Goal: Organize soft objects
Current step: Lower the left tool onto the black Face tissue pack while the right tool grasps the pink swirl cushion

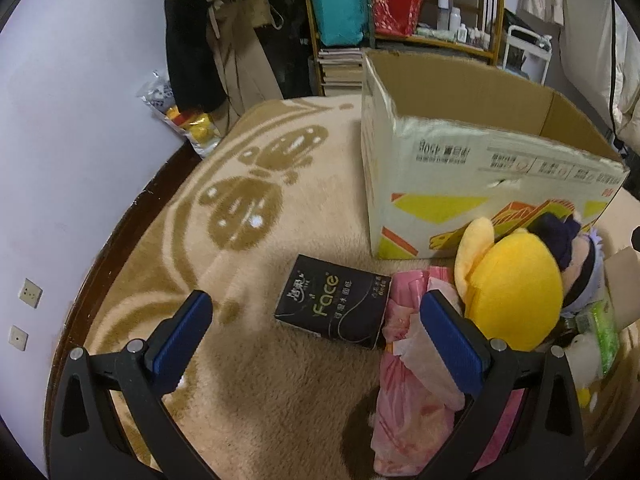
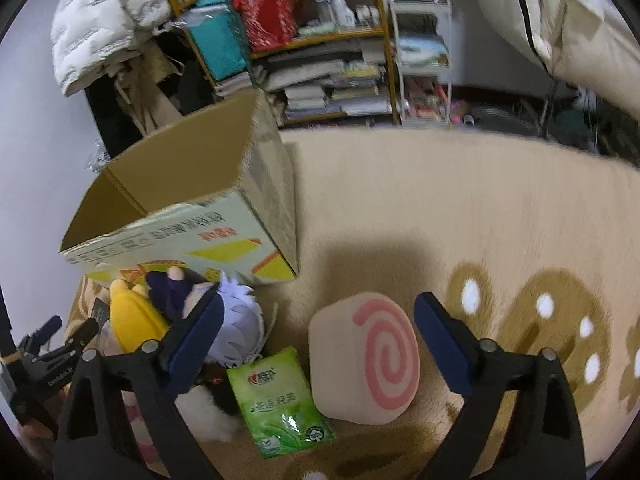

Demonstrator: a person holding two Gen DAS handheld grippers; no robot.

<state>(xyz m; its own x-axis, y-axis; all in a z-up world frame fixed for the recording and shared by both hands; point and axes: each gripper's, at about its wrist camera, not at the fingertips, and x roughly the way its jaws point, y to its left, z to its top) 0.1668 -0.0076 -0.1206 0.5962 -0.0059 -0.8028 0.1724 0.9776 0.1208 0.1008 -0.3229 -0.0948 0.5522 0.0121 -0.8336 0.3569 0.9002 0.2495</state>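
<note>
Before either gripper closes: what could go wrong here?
1. The right hand-held gripper, open, frames the swirl cushion, which looks nearly as wide as the opening; the grasp may slip.
2. The green tissue pack lies right beside the cushion and could get pinched along.
3. The left hand-held gripper, open, has one finger over the pink bag beside the black tissue pack; closing may snag the bag instead.

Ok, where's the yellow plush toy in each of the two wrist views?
Left wrist: the yellow plush toy sits right of centre, just past the left gripper's right finger, in front of the cardboard box.
Right wrist: the same toy is at lower left, behind the right gripper's left finger.
Shared landmark: the open cardboard box, directly behind the toy in both views.
</note>
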